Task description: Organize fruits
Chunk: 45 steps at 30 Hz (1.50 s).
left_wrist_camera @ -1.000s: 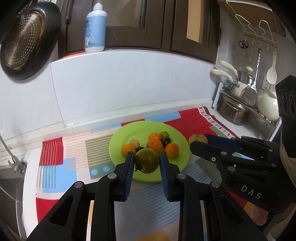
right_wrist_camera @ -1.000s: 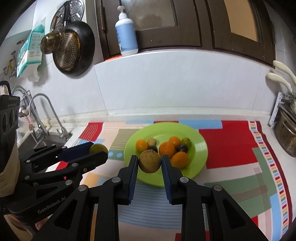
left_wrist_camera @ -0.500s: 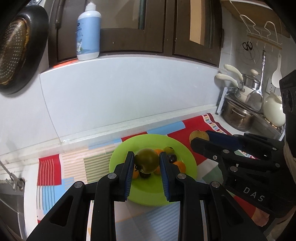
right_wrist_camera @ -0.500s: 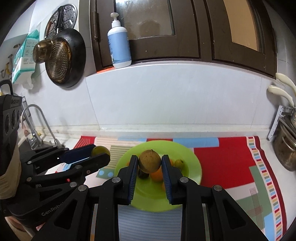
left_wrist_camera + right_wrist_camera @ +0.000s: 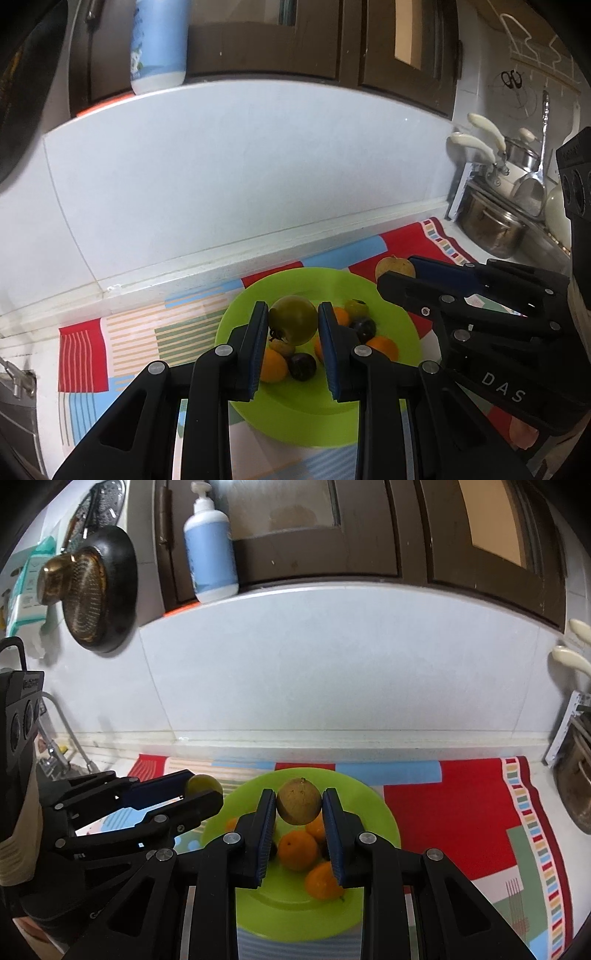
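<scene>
A patterned mat (image 5: 461, 797) in red, blue and green covers the counter (image 5: 576, 853). A blue-and-white pump bottle (image 5: 210, 550) stands on the ledge at 11 o'clock, with a dark pan (image 5: 99, 594) hanging at 10 o'clock. A faucet (image 5: 62, 731) shows at 9 o'clock, and steel pots (image 5: 491, 225) sit at 3 o'clock.

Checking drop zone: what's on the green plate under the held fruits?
On the green plate: oranges, dark plums, a small greenish fruit. The hand-held grippers' fingers cover parts of the pile, so the full count stays unknown.
</scene>
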Tool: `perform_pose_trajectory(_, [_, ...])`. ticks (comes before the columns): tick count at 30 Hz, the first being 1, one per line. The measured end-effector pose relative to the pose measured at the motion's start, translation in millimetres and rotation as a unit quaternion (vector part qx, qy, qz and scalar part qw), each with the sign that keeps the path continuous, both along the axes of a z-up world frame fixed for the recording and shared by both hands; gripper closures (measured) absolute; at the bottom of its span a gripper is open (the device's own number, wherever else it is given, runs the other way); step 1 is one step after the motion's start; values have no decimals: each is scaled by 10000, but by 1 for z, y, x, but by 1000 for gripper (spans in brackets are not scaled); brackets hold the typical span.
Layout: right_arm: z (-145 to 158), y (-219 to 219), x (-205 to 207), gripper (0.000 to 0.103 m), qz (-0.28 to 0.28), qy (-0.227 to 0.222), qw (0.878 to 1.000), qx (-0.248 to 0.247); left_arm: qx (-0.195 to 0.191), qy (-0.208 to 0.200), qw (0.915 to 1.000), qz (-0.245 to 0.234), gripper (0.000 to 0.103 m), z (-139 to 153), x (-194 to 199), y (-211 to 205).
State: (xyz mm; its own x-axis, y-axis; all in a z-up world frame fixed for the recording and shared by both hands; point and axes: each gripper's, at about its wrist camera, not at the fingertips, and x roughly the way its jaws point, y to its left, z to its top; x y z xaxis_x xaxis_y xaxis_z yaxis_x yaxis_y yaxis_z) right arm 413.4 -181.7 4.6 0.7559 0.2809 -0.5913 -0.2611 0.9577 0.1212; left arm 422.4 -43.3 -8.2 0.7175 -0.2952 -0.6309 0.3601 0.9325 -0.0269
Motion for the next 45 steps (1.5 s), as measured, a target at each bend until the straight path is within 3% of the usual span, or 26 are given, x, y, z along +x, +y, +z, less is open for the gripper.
perform_pose_trajectory(12, [-37, 0, 45, 76, 40, 385, 9991, -146, 110, 356, 9993, -48, 75, -35, 42, -6])
perform_pose_trajectory(25, [-61, -3, 61, 76, -1, 598, 9981, -165, 140, 541, 9982, -205, 71, -55, 64, -17])
perform_pose_trajectory(35, [-50, -10, 46, 75, -142, 457, 9988, -132, 159, 338, 9993, 18, 66, -35, 43, -8])
perform_pose_trajectory(45, [-11, -18, -7, 75, -229, 60, 9997, 4, 35, 21, 9996, 263, 62, 4, -8, 2])
